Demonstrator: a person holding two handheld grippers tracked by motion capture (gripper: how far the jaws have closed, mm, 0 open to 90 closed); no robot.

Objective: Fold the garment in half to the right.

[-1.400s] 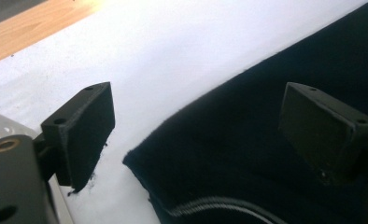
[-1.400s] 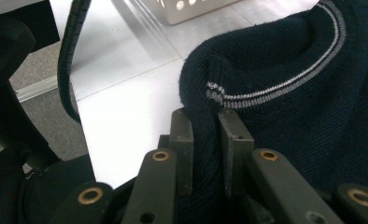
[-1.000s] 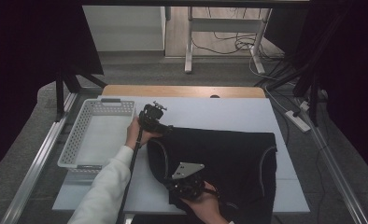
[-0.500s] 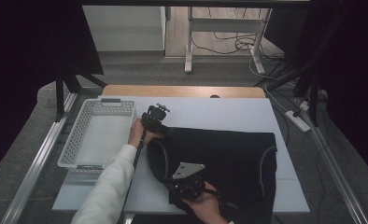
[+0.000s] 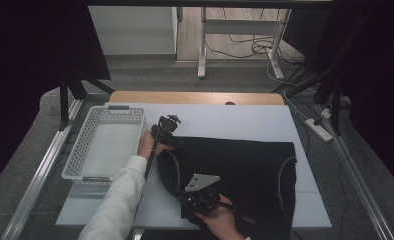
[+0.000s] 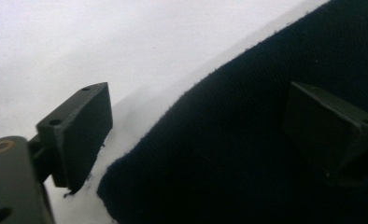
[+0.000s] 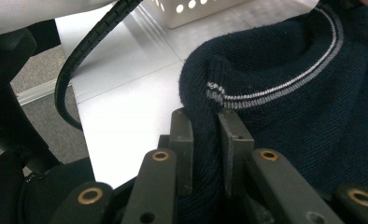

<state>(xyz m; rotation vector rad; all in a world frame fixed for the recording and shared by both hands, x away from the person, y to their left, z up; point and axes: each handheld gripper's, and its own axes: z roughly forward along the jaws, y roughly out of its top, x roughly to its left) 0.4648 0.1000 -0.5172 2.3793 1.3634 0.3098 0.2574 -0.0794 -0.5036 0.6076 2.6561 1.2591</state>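
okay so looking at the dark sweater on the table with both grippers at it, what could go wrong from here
The left gripper is open over the sweater's edge; closing there, it might catch too little knit, which could slip out. The right gripper is shut on a bunched fold by the striped collar, so a pull could stretch the knit. The left gripper's cable might snag near the basket.

Grey floor (image 5: 150,70), black curtains (image 5: 30,55), cables (image 5: 245,47)

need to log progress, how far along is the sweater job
Early. Done: the right gripper is clamped on the dark navy knit sweater beside its grey-striped collar. In hand: the left gripper straddles its far edge, jaws open. Left: grip and fold it; the white perforated plastic basket waits.
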